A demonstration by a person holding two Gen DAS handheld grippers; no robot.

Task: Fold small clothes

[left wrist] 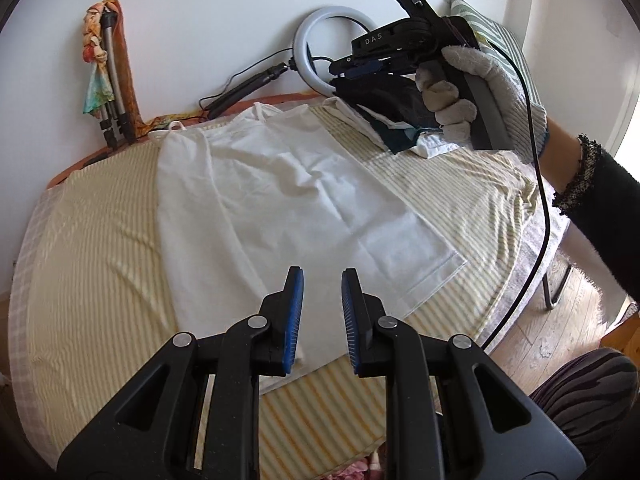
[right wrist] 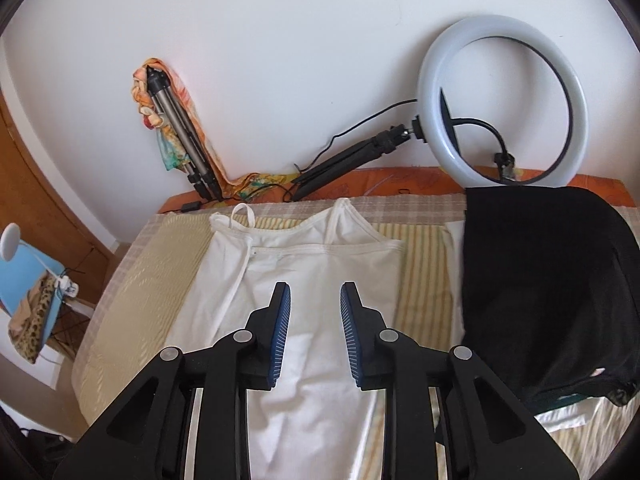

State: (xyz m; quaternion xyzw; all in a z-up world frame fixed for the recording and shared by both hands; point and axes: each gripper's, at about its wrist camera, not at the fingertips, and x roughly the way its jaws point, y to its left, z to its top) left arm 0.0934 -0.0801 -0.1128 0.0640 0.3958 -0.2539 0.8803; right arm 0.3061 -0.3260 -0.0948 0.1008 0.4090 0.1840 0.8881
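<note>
A white strappy top (left wrist: 280,192) lies flat on the striped bedcover (left wrist: 92,240), straps toward the wall. One side looks folded over the middle. My left gripper (left wrist: 322,280) is open and empty, held above the top's lower hem. My right gripper (right wrist: 315,294) is open and empty above the top's (right wrist: 304,280) upper half. In the left wrist view the right gripper body (left wrist: 404,48) is held high by a gloved hand near the far right of the bed.
A stack of folded clothes with a black garment on top (right wrist: 540,280) lies right of the white top. A ring light (right wrist: 508,100) and a tripod with scarves (right wrist: 176,132) lean on the wall behind. The bed edge and wooden floor (left wrist: 560,320) are to the right.
</note>
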